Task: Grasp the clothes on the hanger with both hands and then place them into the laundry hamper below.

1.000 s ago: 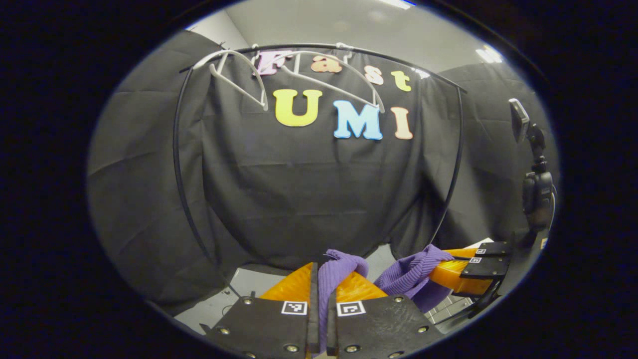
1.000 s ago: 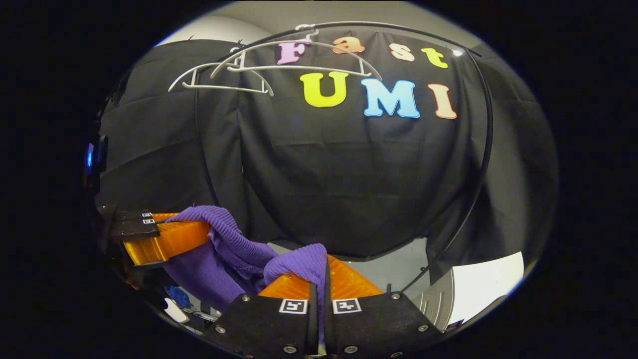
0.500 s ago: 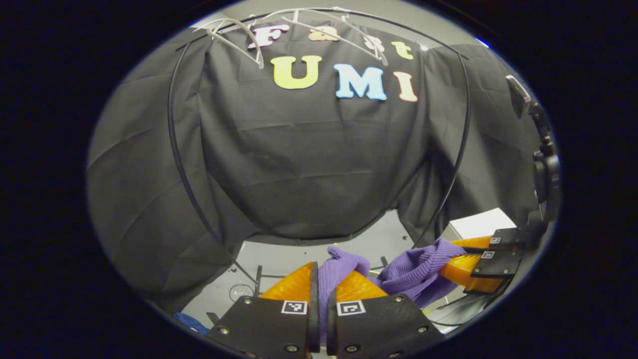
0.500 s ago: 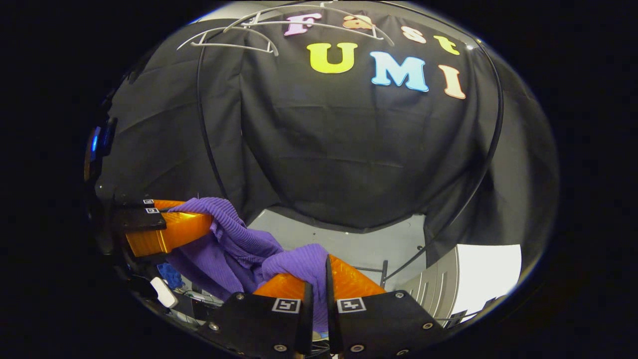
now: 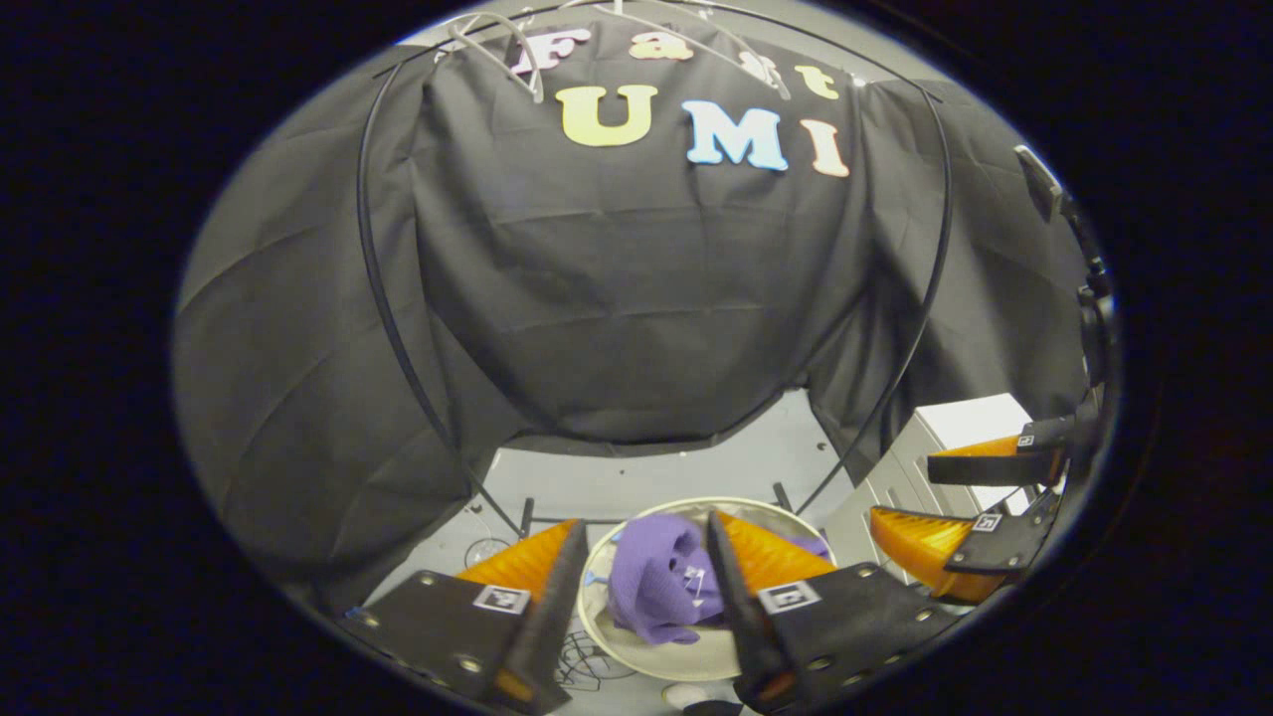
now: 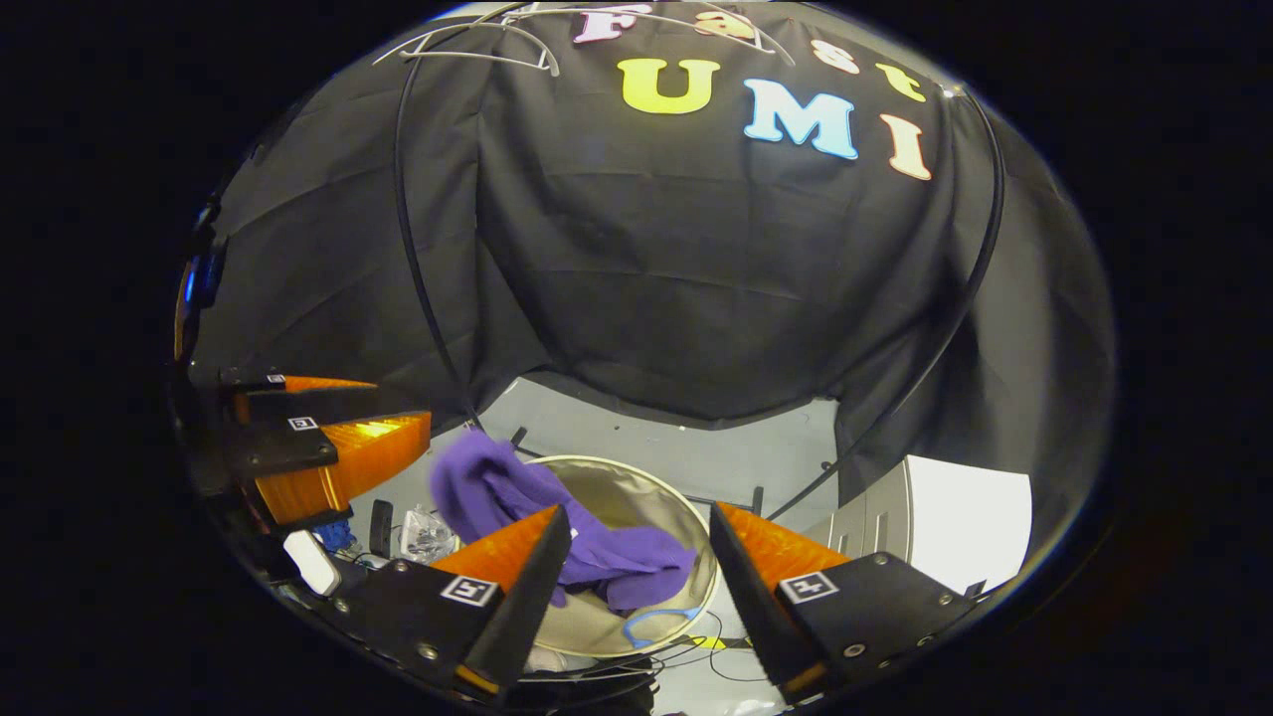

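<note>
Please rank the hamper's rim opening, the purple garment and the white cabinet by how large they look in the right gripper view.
1. Hamper, widest outline.
2. Purple garment.
3. White cabinet.

The garment and cabinet look close in size, and the cabinet is cut off at the edge, so that order is unsure.

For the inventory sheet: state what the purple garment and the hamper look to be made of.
Purple garment: soft knit fabric, matte, judging by its limp folds; ribbing is too blurred to confirm. Hamper: round, its pale thin rim and smooth, slightly shiny inner wall suggest plastic or coated fabric; uncertain.
</note>
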The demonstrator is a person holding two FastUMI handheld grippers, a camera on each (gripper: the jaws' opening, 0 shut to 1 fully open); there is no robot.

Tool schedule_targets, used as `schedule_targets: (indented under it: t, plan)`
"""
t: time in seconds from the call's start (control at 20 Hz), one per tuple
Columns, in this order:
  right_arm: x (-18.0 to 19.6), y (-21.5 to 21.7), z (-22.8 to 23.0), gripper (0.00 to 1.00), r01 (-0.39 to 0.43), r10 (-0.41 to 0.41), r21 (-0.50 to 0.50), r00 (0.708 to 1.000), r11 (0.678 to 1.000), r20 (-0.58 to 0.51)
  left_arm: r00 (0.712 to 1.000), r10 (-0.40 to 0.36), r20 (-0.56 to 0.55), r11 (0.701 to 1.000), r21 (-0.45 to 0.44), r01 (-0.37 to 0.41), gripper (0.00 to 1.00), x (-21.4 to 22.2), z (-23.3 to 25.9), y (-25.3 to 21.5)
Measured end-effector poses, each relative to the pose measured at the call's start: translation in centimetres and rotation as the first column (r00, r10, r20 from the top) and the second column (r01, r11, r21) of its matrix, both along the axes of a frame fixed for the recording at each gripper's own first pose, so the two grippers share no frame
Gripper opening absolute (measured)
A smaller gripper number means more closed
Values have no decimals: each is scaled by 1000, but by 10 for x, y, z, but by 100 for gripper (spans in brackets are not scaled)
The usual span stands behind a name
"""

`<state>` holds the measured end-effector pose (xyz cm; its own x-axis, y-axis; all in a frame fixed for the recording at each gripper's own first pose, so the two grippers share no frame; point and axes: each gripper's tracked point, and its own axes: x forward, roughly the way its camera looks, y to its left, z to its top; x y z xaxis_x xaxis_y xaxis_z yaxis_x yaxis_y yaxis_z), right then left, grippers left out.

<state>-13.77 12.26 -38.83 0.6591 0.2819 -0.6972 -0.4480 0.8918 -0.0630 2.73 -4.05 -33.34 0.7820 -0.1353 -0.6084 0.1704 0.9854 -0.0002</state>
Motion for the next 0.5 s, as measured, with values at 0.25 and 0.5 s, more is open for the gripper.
schedule_targets:
  t: [0.25, 0.5]
  plan:
    - [1, 3, 36, 95, 32, -35, 38, 996, 999, 81, 992, -14, 127, 1000, -2, 15, 94, 15, 66, 3]
    - [9, -1, 111, 95, 60, -82, 101, 970, 993, 228, 955, -1, 298, 998, -53, 17, 96, 27, 167, 6]
